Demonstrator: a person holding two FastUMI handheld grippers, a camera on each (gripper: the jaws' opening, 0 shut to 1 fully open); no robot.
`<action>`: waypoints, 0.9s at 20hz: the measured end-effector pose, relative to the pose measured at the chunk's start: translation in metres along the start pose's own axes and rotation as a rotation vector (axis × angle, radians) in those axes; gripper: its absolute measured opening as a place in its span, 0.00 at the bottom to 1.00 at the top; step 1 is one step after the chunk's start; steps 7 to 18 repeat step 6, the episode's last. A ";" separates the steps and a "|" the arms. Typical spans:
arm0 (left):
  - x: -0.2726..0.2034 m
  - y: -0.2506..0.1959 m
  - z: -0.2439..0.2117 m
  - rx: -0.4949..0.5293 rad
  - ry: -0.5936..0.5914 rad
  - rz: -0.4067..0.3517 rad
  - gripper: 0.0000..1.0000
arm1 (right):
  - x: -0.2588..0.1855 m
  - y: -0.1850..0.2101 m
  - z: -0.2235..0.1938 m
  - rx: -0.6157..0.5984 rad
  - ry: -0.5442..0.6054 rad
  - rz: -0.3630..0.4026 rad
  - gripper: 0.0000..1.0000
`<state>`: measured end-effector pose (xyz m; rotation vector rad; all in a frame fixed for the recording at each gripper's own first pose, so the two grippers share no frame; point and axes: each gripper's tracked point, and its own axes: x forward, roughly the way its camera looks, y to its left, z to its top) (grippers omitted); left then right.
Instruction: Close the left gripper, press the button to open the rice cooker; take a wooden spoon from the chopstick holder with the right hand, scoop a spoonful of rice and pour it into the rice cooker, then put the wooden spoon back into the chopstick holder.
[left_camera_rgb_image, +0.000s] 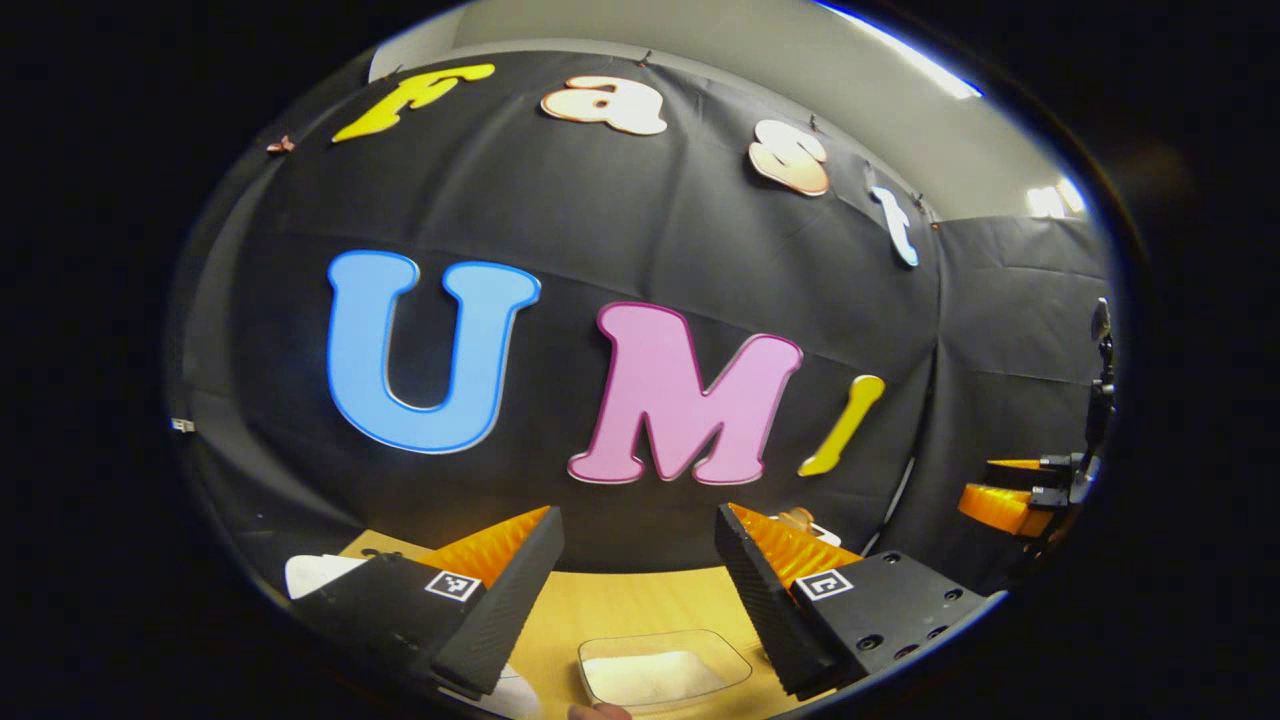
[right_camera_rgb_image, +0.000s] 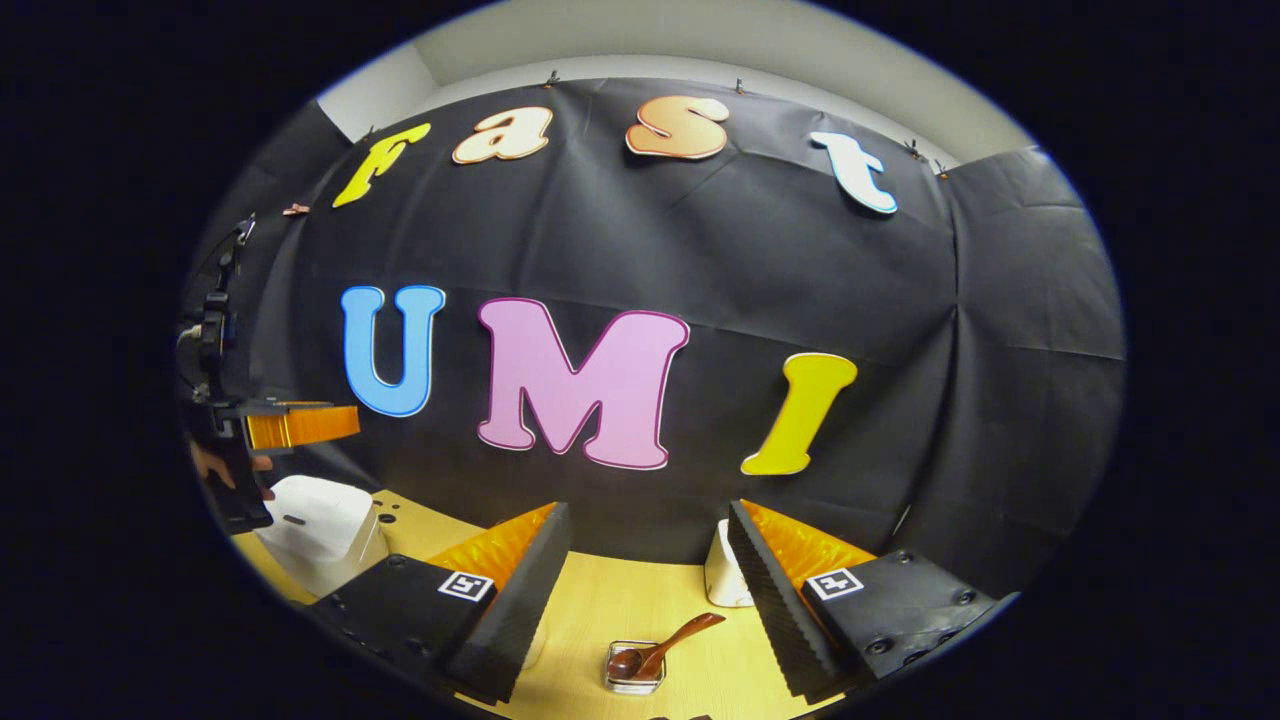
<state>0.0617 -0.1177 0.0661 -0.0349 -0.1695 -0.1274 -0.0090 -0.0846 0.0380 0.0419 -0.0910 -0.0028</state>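
Observation:
In the left gripper view, my left gripper (left_camera_rgb_image: 637, 515) is open and raised above the wooden table (left_camera_rgb_image: 620, 605). A clear tray of white rice (left_camera_rgb_image: 660, 672) lies below, between its fingers. Parts of the white rice cooker (left_camera_rgb_image: 318, 572) show behind its left finger. My right gripper (right_camera_rgb_image: 648, 508) is open too, holding nothing. Below it a wooden spoon (right_camera_rgb_image: 665, 640) rests with its bowl in a small clear dish (right_camera_rgb_image: 634, 672). The white chopstick holder (right_camera_rgb_image: 722, 578) stands partly hidden by the right finger. The lid of the rice cooker (right_camera_rgb_image: 320, 530) is down.
The wooden table (right_camera_rgb_image: 620, 600) runs back to the black cloth wall. In the right gripper view, a hand (right_camera_rgb_image: 215, 465) holds the left gripper (right_camera_rgb_image: 300, 425) above the rice cooker. The right gripper (left_camera_rgb_image: 1015, 495) shows far right in the left gripper view.

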 end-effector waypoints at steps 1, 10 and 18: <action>-0.004 -0.001 0.007 0.003 -0.016 0.033 0.98 | 0.000 0.000 0.001 0.012 -0.008 0.027 0.97; -0.035 0.003 0.014 0.031 -0.038 0.185 0.98 | 0.007 -0.015 -0.002 0.053 -0.048 0.127 0.98; -0.035 0.003 0.014 0.031 -0.038 0.185 0.98 | 0.007 -0.015 -0.002 0.053 -0.048 0.127 0.98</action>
